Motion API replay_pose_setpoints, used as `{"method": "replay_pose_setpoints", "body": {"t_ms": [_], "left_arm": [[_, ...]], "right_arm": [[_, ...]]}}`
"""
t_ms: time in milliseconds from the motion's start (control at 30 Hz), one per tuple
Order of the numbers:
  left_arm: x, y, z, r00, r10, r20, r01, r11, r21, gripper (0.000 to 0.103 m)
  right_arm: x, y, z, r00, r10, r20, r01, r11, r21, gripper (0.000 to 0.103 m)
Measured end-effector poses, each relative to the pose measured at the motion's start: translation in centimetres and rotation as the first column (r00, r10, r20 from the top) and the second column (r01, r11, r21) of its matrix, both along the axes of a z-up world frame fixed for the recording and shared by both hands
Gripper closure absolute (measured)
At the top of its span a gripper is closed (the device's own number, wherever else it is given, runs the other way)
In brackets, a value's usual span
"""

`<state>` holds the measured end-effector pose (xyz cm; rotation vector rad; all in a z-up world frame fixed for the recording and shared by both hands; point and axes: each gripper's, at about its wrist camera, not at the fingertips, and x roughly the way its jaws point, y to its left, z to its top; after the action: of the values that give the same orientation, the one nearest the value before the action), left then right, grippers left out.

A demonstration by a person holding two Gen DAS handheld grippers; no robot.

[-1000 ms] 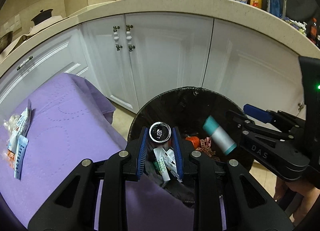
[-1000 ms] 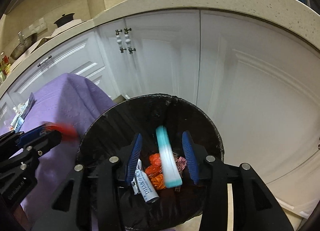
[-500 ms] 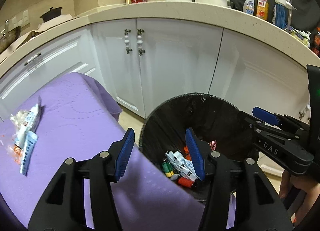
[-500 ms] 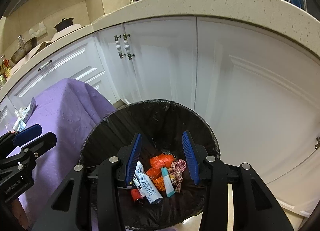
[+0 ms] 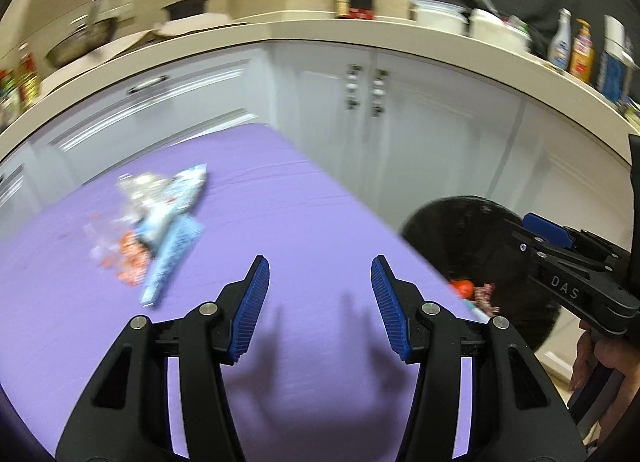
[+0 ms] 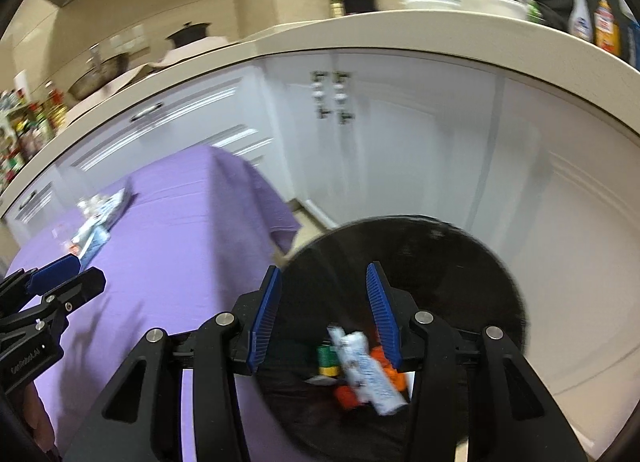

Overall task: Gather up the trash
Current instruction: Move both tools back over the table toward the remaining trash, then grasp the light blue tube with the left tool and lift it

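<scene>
Left wrist view: left gripper (image 5: 320, 290) is held over the purple cloth (image 5: 280, 222), blue pads apart, nothing between them. Remaining trash (image 5: 160, 222), a small heap of wrappers, is seen ahead and to the left of the jaws, well apart from them. The longest item, a pale blue packet (image 5: 172, 258), is laid with its long axis running from near-left to far-right, so it sits at a slant to the pad gap. Blur is heavy there; the piece count cannot be told.

Right gripper (image 6: 324, 310) is seen in the right wrist view over the black bin (image 6: 440, 246), pads apart, empty. Tubes and orange scraps are lying in the bin bottom below it. The bin stands just beside the table's right edge.

The left gripper is judged nearer the heap; the right one would have to cross the whole cloth. A leftward reach plus a wrist roll is likely needed to square the pads across the packet.
</scene>
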<state>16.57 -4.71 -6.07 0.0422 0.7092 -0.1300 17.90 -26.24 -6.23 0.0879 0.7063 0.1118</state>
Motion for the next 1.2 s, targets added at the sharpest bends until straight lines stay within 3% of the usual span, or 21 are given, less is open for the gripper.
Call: {"method": "replay_pose_setpoints", "body": {"t_ms": [300,467,967,1033,1133,1200], "left_arm": [[-0.6,7.2,-0.6,0.987,0.158,-0.017,-0.159,0.987,-0.001,0.051],[-0.2,9.3,-1.0,0.979,0.2,-0.028,-0.201,0.98,-0.002,0.051],[3.4,10.2,-2.8,0.976,0.185,-0.115,-0.187,0.982,-0.005,0.051],[3.7,10.0,-3.1,0.976,0.177,-0.125,-0.178,0.984,-0.002,0.059],[3.9,9.6,-3.7,0.976,0.154,-0.152,-0.155,0.988,0.006,0.085],[3.8,9.4,-3.7,0.979,0.143,-0.147,-0.144,0.99,0.005,0.092]], "right_arm": [[1.6,7.5,0.0,0.989,0.146,-0.005,-0.146,0.989,-0.004,0.058],[2.2,10.0,0.0,0.982,0.191,-0.01,-0.191,0.982,-0.008,0.058],[3.3,11.6,-0.5,0.975,0.218,-0.035,-0.218,0.976,0.001,0.058],[3.4,11.5,-0.5,0.975,0.218,-0.036,-0.218,0.976,0.004,0.058],[3.4,11.4,-0.5,0.975,0.218,-0.036,-0.218,0.976,0.009,0.058],[3.4,11.5,-0.5,0.975,0.218,-0.037,-0.218,0.976,0.009,0.058]]}}
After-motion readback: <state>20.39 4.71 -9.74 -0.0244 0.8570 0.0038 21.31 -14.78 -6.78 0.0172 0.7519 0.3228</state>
